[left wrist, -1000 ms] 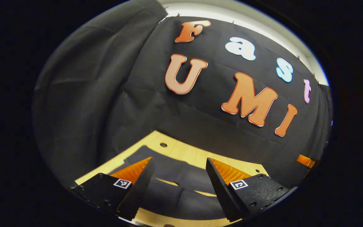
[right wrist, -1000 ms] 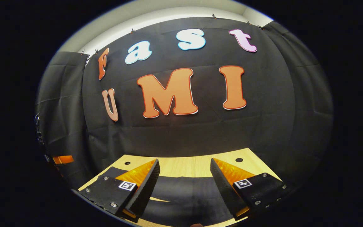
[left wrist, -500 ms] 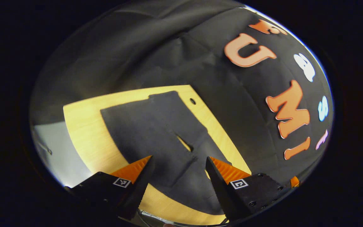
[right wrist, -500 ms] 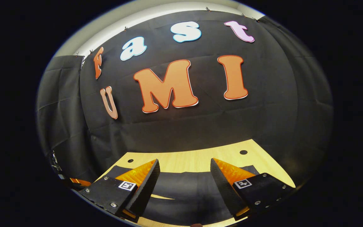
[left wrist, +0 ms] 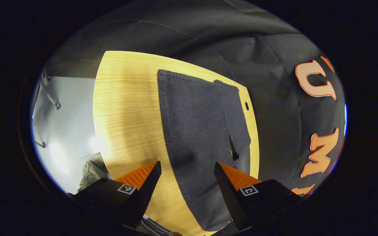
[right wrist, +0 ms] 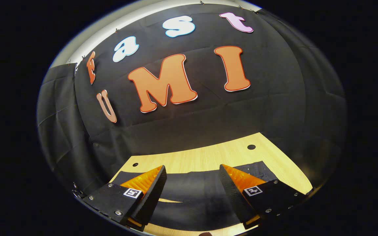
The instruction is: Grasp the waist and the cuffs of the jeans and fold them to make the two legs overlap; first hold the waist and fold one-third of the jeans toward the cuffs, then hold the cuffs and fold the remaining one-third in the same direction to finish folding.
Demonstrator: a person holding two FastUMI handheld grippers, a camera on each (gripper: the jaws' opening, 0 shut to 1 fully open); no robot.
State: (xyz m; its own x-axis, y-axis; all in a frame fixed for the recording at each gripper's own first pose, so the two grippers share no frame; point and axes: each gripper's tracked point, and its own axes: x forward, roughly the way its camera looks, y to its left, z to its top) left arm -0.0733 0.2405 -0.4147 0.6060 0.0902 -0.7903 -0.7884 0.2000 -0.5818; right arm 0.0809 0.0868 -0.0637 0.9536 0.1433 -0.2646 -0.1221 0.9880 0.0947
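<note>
Dark jeans (left wrist: 197,131) lie flat on the wooden table (left wrist: 126,108), both legs side by side and running away from the camera in the left gripper view, with a small gap between them. My left gripper (left wrist: 187,170) hangs open above the nearer leg, nothing between its fingers. In the right gripper view the jeans (right wrist: 192,193) stretch across the table (right wrist: 221,155) as a dark band. My right gripper (right wrist: 192,173) stands open above that band, holding nothing.
Black cloth walls close the booth behind and beside the table. Small round holes (right wrist: 251,147) mark the table's far corners. Past the table's edge in the left gripper view lies a pale grey floor (left wrist: 64,127) with a cable and an olive bundle (left wrist: 92,172).
My left gripper has swung round and tipped down, so its view went from the wall to the jeans lengthwise. My right gripper has tilted slightly. Both stay open.
</note>
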